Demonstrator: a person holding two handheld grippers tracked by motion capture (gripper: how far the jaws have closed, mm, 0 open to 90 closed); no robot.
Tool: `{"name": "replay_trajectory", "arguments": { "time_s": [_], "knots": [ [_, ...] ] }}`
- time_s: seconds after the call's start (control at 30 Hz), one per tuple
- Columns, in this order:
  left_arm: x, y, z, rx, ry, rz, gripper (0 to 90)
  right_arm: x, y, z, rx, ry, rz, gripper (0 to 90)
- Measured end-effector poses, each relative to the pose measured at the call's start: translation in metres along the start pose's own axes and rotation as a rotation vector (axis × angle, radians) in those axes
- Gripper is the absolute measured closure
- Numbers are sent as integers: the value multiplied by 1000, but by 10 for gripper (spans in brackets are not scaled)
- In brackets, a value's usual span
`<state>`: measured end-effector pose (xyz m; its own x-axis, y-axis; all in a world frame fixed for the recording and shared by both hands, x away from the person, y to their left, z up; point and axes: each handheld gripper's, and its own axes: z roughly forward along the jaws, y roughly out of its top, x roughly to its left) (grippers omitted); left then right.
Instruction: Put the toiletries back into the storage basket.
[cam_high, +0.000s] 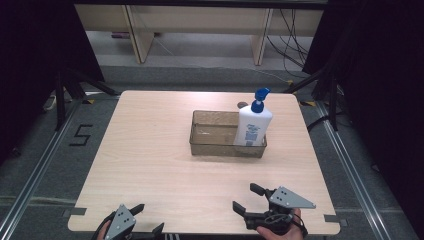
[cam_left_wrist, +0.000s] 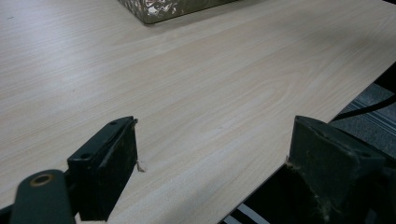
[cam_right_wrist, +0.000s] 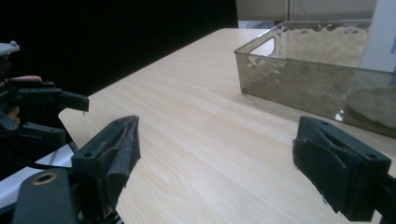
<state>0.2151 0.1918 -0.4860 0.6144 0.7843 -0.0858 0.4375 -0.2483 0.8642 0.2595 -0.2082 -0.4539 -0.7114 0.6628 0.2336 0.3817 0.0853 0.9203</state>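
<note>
White pump bottle (cam_high: 253, 125), label unreadable, smoky bin (cam_high: 215, 134)

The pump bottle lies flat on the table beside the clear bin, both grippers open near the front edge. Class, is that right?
Not quite: the high view shows the pump bottle standing upright inside the clear bin, at its right end. Both grippers, left and right, are open near the front edge.

Pale wood-grain tabletop (cam_high: 150, 165); light wooden shelf unit (cam_high: 200, 25) behind; black cables (cam_high: 292, 37) on grey floor; black "5" floor mark (cam_high: 81, 135) at left.
</note>
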Motion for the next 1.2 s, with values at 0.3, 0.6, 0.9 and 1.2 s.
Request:
{"name": "replay_trajectory", "arguments": {
  "time_s": [0.3, 0.6, 0.9, 1.2],
  "knots": [
    [-2, 0, 1, -2, -3, 2, 149, 0, -15, -5, 31, -18, -17, 155],
    [-3, -1, 1, 9, -10, 9, 149, 0, -23, -9, 59, -22, 2, 156],
    [-5, -2, 3, 8, -27, 4, 149, -1, -30, -19, 65, -21, 24, 157],
    [-5, -2, 3, 6, -30, 1, 149, 1, -37, -21, 108, -27, 13, 157]
  ]
}}
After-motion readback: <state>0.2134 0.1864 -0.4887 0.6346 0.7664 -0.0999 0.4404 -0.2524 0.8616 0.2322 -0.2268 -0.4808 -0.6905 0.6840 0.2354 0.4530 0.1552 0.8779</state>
